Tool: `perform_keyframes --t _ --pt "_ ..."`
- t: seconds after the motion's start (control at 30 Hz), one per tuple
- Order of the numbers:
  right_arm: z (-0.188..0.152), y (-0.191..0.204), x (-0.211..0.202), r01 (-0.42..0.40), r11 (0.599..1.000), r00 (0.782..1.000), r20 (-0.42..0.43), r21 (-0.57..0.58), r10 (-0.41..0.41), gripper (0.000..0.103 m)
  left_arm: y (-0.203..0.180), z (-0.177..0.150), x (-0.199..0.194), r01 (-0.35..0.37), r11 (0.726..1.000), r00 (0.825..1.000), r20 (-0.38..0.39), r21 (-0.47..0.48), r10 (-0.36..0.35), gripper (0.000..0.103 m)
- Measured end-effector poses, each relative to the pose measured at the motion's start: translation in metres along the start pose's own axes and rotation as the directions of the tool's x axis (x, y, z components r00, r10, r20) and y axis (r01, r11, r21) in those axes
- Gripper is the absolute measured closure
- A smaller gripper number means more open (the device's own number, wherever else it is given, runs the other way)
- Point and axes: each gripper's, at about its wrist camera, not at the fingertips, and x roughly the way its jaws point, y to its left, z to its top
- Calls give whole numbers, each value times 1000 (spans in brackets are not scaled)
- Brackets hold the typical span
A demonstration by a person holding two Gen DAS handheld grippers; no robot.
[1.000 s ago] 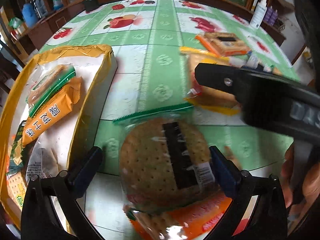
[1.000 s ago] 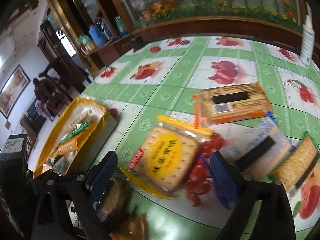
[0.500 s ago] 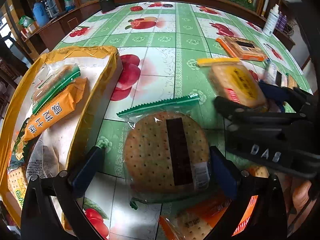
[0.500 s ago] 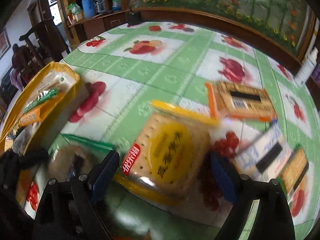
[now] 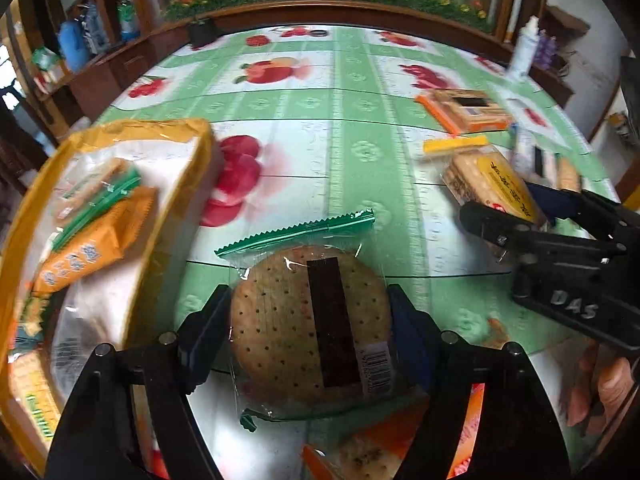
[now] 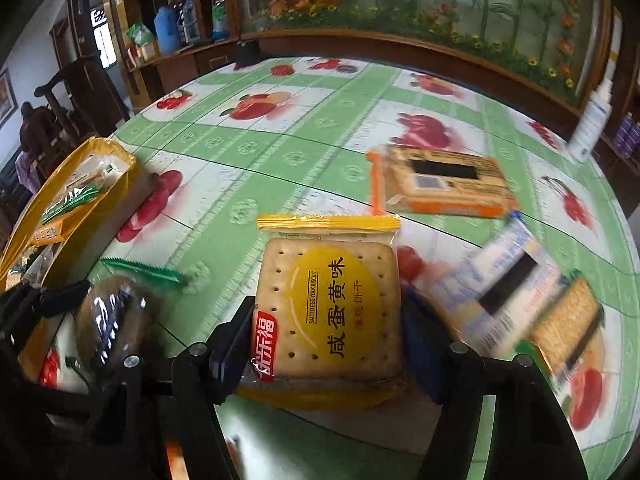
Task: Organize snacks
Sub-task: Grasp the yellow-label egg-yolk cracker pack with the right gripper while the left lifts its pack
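Snacks lie scattered on the desk (image 5: 344, 148), and each of your grippers has one between its fingers. Take the yellow-rimmed bag (image 5: 192, 128) as the landmark: it sits at the desk's left side, open, already holding several wrapped packs, among them an orange one (image 5: 92, 240).

Your left gripper (image 5: 310, 328) straddles the round cracker pack (image 5: 308, 324), which lies just right of the bag with its green serrated seal pointing away from you. Its jaws are closing; the blue pads look to be touching the wrapper on both sides, and the pack rests partly on an orange-wrapped snack (image 5: 372, 448) nearer to you.

Your right gripper (image 6: 326, 332) is farther right of the bag, around the square salted egg yolk biscuit pack (image 6: 328, 304), yellow seal away from you. Its jaws are closing too, with both pads at the pack's edges.

Farther still from the bag lie an orange-edged cracker pack (image 6: 440, 184), a blue-and-white pack (image 6: 496, 288) and a green-edged cracker pack (image 6: 568, 324), the last two blurred. A white bottle (image 6: 592, 120) stands at the desk's far right edge.
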Motion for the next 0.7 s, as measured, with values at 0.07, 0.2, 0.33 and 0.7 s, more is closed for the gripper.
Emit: perform_keyframes --t 0.07,0.2,0.33,0.7 --pt "-2 -5 -14 -20 1000 999 33 14 20 33 -3 -2 -4 10 1000 1000 18 9 -10 27" --pt "-5 -14 -42 -104 993 990 101 55 98 33 -9 -6 -27 35 999 994 107 28 -38 27" --pt "-13 -37 -65 -292 944 948 178 151 265 33 -10 -8 -56 34 999 981 189 24 -38 27" --pt "-32 -26 -124 -451 885 856 337 117 392 33 32 -31 -125 -97 992 924 362 -78 119 27"
